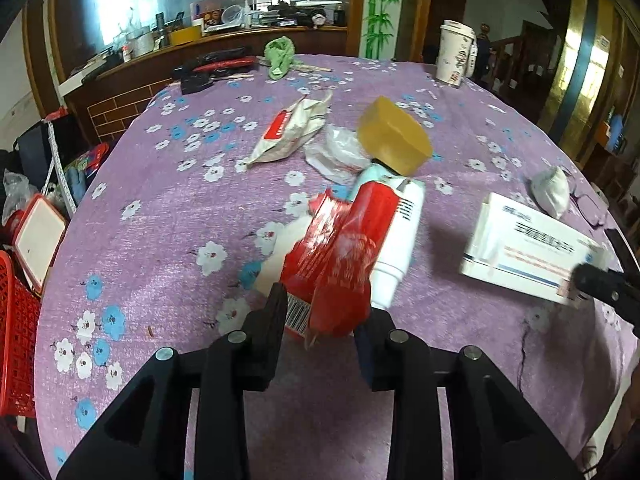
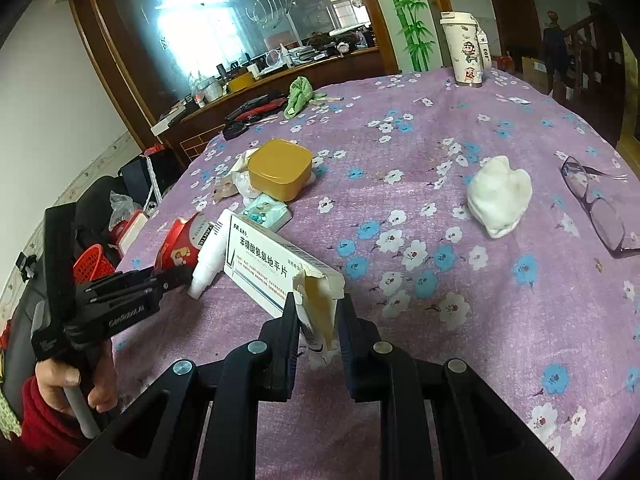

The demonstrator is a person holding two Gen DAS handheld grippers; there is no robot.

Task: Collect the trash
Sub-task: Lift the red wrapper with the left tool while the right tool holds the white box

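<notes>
The left gripper [image 1: 320,320] has its jaws closed on a crumpled red wrapper [image 1: 340,264], which it holds above the near middle of the desk [image 1: 160,240]. Just behind the wrapper there is a white tube [image 1: 400,240], and I cannot tell if the jaws also touch it. The right gripper [image 2: 318,320] has its jaws closed on the torn near end of a white medicine box [image 2: 264,264], and the box is tilted, with its far end toward the tube.

The wrapper is a thin foil; I judge it very light, soft and a little slippery, so it is best pinched at a bunched fold, as now. The box is light cardboard and looks empty; it is stiff along its length but weak at the open flap, where a hard squeeze may crush it. A hold on the flat sides near the middle would be safer.

More trash lies farther on the desk: a white and red empty packet [image 1: 288,132], a clear plastic wrap [image 1: 336,152] and a crumpled tissue [image 2: 500,196] to the right. A yellow lid [image 2: 280,168] lies over a small teal packet [image 2: 266,210]. The glasses [image 2: 592,204] at the far right are fragile and probably are not trash. A red basket [image 1: 16,340] stands left of the desk.
</notes>
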